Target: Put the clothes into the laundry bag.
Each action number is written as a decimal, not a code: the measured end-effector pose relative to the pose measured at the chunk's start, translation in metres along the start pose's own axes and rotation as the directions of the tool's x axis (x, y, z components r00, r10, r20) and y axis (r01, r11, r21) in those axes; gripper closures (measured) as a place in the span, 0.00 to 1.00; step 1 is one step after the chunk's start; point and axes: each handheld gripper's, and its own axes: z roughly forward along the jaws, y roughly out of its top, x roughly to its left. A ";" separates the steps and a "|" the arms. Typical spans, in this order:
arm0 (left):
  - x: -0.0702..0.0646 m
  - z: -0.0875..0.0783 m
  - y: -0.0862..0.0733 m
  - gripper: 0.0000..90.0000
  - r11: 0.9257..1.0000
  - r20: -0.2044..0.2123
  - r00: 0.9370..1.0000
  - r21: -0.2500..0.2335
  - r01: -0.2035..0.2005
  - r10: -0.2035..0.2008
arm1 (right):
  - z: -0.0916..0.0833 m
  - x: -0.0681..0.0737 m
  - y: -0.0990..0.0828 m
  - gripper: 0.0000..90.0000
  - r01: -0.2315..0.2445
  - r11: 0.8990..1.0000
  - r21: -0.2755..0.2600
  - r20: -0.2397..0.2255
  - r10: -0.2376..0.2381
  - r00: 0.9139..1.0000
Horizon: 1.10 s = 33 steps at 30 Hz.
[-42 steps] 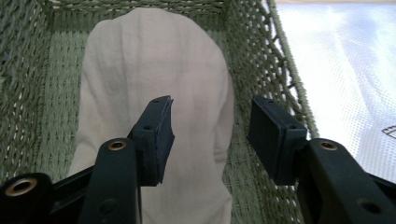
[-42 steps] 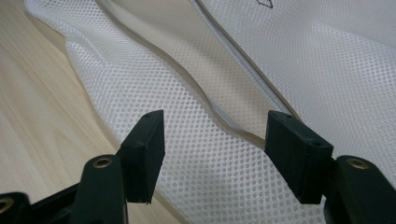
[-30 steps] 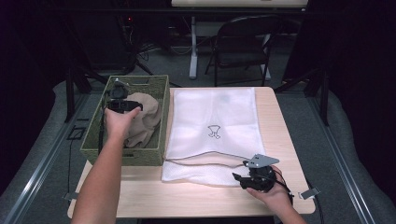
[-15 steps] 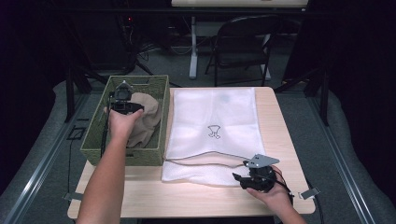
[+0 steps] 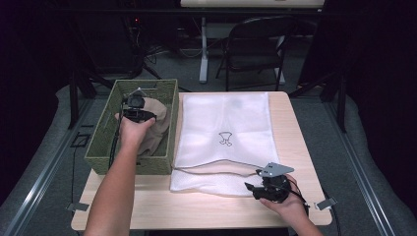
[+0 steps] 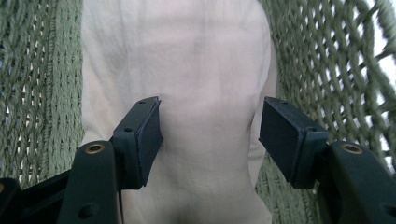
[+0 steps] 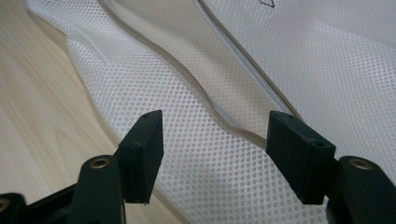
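Inside green woven basket (image 5: pixel 101 147), beige cloth (image 5: pixel 156 123), left gripper (image 6: pixel 210 128) fingers apart

Green woven basket (image 5: pixel 103 147), beige cloth (image 6: pixel 187 70), white mesh bag (image 5: pixel 226 118), seemingly dark-printed

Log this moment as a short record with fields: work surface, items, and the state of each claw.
surface: light wooden table
basket: green woven basket on the table's left side
basket contents: beige cloth lying inside
mesh bag: white mesh bag lying flat beside the basket, small dark emblem at its middle, zipper edge near the table's front
left claw: inside the basket, jaws have just been opening, spread above the beige cloth, pads not pressing it
right claw: jaws open over the mesh bag's front edge, nothing gripped
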 end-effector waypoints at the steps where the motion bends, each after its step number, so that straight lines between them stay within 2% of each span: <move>1: -0.001 0.001 0.000 0.43 1.000 -0.011 1.000 0.003 -0.006 0.006 | 0.000 0.000 0.000 0.40 0.000 1.000 0.000 0.002 0.000 1.000; 5: -0.001 0.006 -0.001 0.43 1.000 -0.039 0.999 0.018 -0.015 0.016 | 0.000 0.000 0.000 0.40 0.000 1.000 0.001 0.001 0.000 1.000; 15: -0.001 0.015 0.000 0.43 0.999 -0.074 0.997 0.041 -0.025 0.028 | 0.000 0.000 0.000 0.40 0.000 1.000 -0.001 0.001 0.000 1.000; 22: 0.003 0.021 0.001 0.40 0.999 -0.101 0.995 0.051 -0.009 0.014 | 0.000 0.001 0.000 0.40 0.004 1.000 0.002 0.003 -0.004 1.000; 33: 0.011 0.035 0.001 0.38 0.998 -0.077 0.997 0.065 0.022 -0.017 | 0.002 0.003 0.001 0.40 0.012 1.000 0.004 -0.005 -0.012 1.000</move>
